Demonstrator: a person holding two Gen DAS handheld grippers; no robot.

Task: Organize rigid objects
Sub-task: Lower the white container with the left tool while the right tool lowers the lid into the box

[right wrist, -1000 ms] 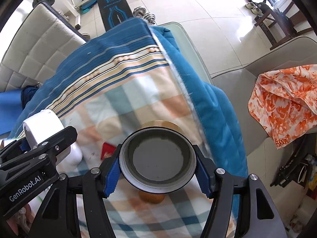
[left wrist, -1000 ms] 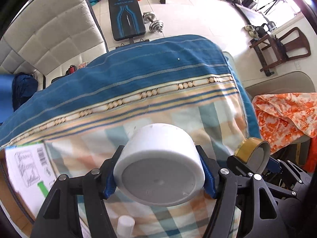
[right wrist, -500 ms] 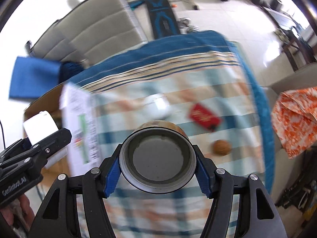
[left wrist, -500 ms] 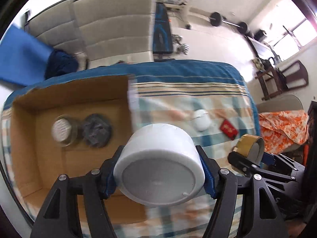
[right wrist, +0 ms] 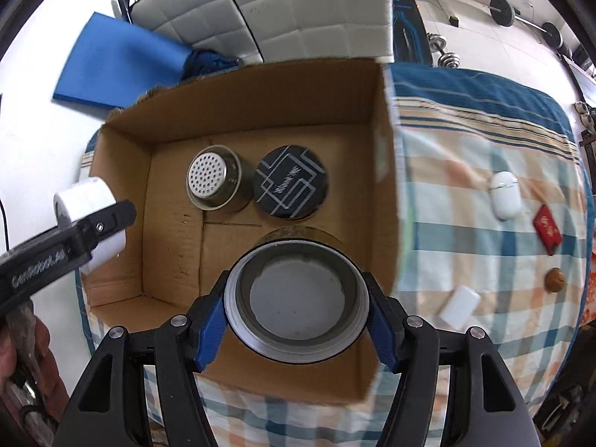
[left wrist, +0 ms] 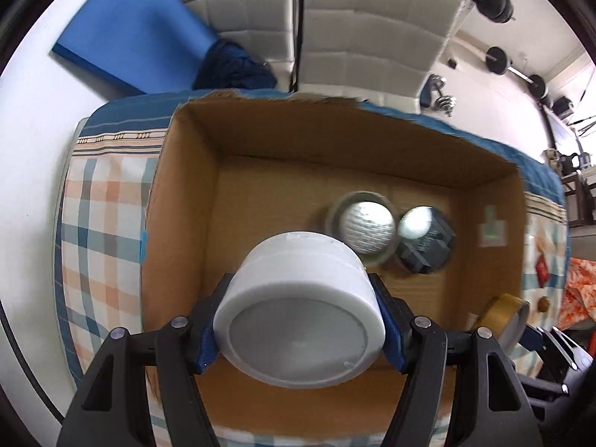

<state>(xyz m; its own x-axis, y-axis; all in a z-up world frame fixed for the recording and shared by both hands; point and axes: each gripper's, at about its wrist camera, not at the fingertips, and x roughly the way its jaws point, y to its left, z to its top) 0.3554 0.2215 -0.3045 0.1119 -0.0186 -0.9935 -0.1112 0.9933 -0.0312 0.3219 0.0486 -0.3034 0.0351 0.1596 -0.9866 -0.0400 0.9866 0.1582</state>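
Observation:
My left gripper (left wrist: pixel 300 329) is shut on a white round container (left wrist: pixel 298 309) and holds it above the open cardboard box (left wrist: pixel 186 193). My right gripper (right wrist: pixel 296 318) is shut on a roll of brown tape (right wrist: pixel 298 298), held over the box's (right wrist: pixel 387 186) near right part. In the right wrist view the left gripper (right wrist: pixel 93 219) with the white container (right wrist: pixel 85 201) hangs at the box's left wall. Inside the box lie a perforated metal cup (right wrist: pixel 214 182) and a black patterned disc (right wrist: pixel 290 186).
On the checked cloth (right wrist: pixel 465 193) right of the box lie a white earbud case (right wrist: pixel 504 193), a red packet (right wrist: pixel 547 229), a brown nut (right wrist: pixel 554 279) and a small white block (right wrist: pixel 459 305). Padded chairs (right wrist: pixel 309 11) and a blue mat (right wrist: pixel 119 63) stand behind the table.
Both grippers have swung left from the cloth to above the cardboard box, each still holding its object. The box now fills both views.

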